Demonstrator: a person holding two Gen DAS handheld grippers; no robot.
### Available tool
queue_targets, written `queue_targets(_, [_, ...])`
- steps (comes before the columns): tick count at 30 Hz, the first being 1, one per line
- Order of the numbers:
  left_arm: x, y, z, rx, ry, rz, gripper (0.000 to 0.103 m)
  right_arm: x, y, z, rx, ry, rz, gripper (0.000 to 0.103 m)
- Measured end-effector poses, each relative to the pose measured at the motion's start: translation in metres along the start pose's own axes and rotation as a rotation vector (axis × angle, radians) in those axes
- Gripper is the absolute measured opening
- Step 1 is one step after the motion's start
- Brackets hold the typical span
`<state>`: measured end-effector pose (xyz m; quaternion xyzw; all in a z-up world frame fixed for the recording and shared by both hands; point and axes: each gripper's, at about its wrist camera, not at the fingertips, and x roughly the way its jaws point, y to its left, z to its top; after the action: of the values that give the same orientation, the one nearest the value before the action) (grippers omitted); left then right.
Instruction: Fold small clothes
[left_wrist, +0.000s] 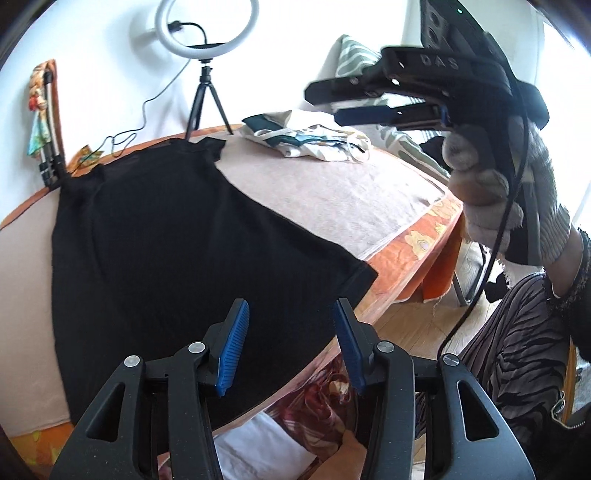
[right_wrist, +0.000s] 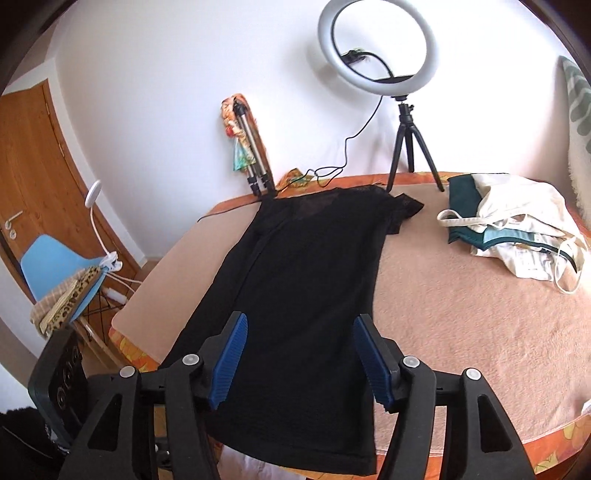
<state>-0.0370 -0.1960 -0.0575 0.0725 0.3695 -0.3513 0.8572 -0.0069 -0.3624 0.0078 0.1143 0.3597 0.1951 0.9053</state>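
Observation:
A black garment (left_wrist: 177, 251) lies flat on the table's pink cloth (left_wrist: 332, 184), folded lengthwise, its hem hanging over the near edge; it also shows in the right wrist view (right_wrist: 306, 295). My left gripper (left_wrist: 291, 314) is open and empty, just above the hem near its right corner. My right gripper (right_wrist: 299, 328) is open and empty, hovering over the lower middle of the garment. From the left wrist view the right gripper (left_wrist: 332, 103) is raised high at the right, held by a gloved hand (left_wrist: 498, 192).
A pile of white and green clothes (right_wrist: 513, 229) lies at the far right of the table. A ring light on a tripod (right_wrist: 380, 48) stands at the back edge, next to a folded tripod (right_wrist: 251, 162). A blue chair (right_wrist: 59, 280) stands at the left.

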Motion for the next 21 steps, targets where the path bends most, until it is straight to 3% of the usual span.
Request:
queue_targets(11, [0.073,-0.061,0.020,0.137,0.082,-0.060,0.050,-0.030,-0.077,0.010,0.168,-0.089,-0.045,0.066])
queue_targets(15, [0.093,-0.075,0.021,0.191,0.109,0.001,0.051,-0.034,-0.088,0.008,0.186,-0.093,-0.056,0.066])
queue_targets(21, [0.103,-0.070,0.018,0.188,0.112,0.066,0.051,-0.038,-0.099,0.008,0.197,-0.106,-0.057,0.066])
